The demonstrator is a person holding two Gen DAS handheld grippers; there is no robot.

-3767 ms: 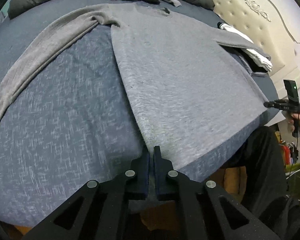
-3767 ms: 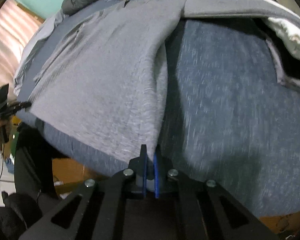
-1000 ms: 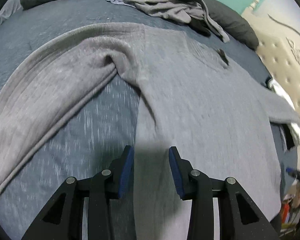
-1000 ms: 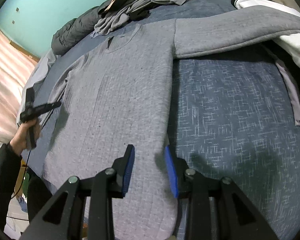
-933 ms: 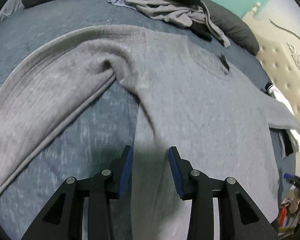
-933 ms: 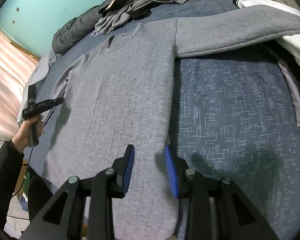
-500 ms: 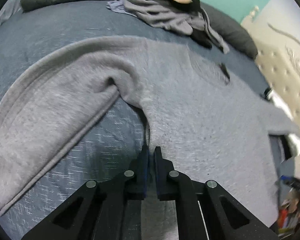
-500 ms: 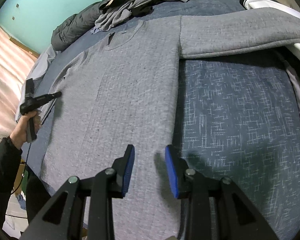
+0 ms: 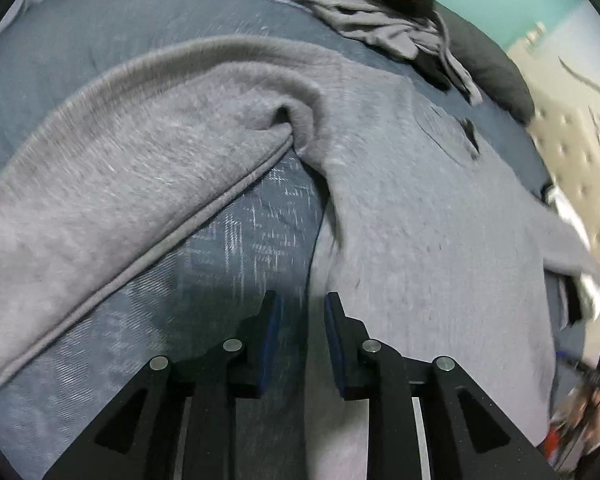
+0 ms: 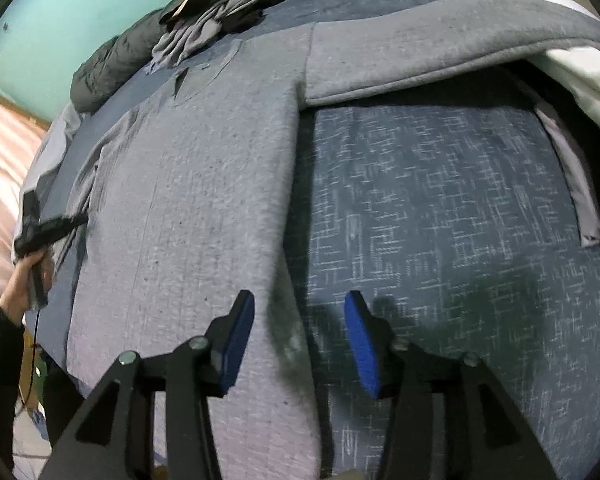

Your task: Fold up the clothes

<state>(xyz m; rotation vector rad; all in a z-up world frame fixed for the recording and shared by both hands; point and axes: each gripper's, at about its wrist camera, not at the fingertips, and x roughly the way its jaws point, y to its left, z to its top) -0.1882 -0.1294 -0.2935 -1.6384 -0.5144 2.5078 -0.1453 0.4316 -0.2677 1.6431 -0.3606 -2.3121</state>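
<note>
Grey knit sweater (image 9: 412, 216) lay spread flat, front up, across the blue patterned bedspread (image 10: 440, 208), both sleeves out to the sides. Over on its right side edge, the right gripper (image 10: 300, 308) hovered with its blue pads (image 10: 360, 336) set well apart; those jaws had just been opening, and the sweater's edge ran up between them with nothing pinched. On the other side, the left gripper (image 9: 300, 308) sat low by the underarm, its jaws only a narrow gap apart and just reopened, the sweater's side edge lying in that gap but not clamped. The left sleeve (image 9: 112, 200) swept down and away beside it. Up at the head of the bed sat a heap of crumpled grey and black clothes (image 9: 384, 20) against a dark pillow (image 10: 108, 68). White folded cloth (image 10: 580, 68) lay under the right sleeve's far end, teal wall (image 10: 72, 4) behind.
</note>
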